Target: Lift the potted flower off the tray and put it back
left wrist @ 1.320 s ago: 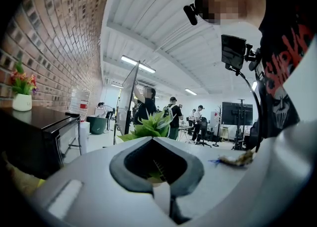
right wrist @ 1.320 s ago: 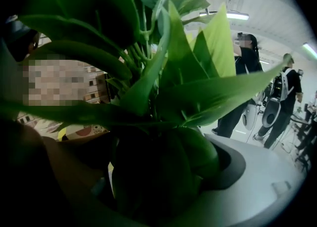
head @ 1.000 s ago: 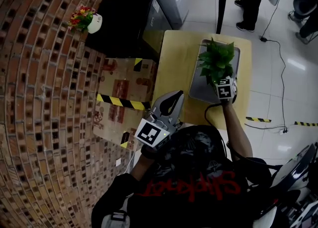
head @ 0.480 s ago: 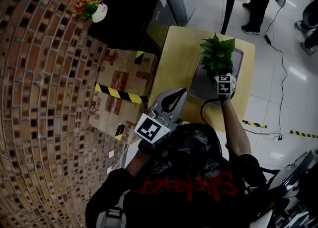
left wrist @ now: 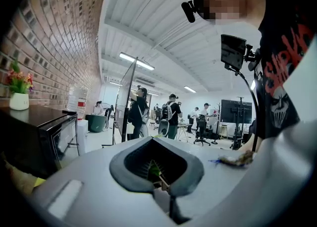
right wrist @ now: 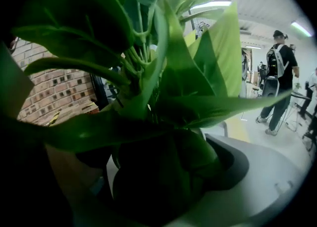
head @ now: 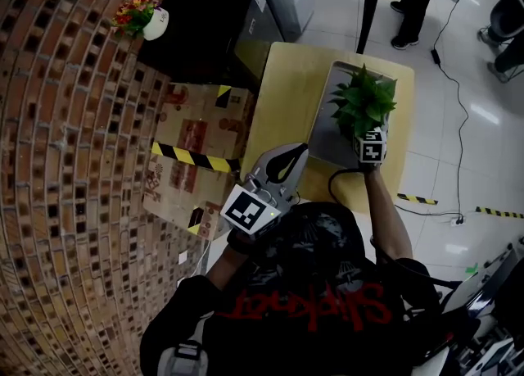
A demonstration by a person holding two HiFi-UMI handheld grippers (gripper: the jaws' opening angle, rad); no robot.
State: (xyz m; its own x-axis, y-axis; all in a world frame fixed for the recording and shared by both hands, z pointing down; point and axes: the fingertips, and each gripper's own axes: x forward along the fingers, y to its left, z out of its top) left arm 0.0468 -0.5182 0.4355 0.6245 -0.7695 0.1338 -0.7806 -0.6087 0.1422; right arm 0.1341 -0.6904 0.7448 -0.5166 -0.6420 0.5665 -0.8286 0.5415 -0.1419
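My right gripper (head: 370,138) keeps its jaws clamped on the plant (head: 363,102) over the tray (head: 327,133) on the counter (head: 286,96). The leaves now reach past the tray's right edge, further right than before. My left gripper (head: 285,160) stays beside the counter, jaws together, empty.

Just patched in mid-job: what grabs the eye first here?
The leafy green potted plant, gripped by the right gripper over the metal tray on the yellow table; its leaves fill the right gripper view. Next, the left gripper, shut and empty, close to the person's body, and the brick wall at left.
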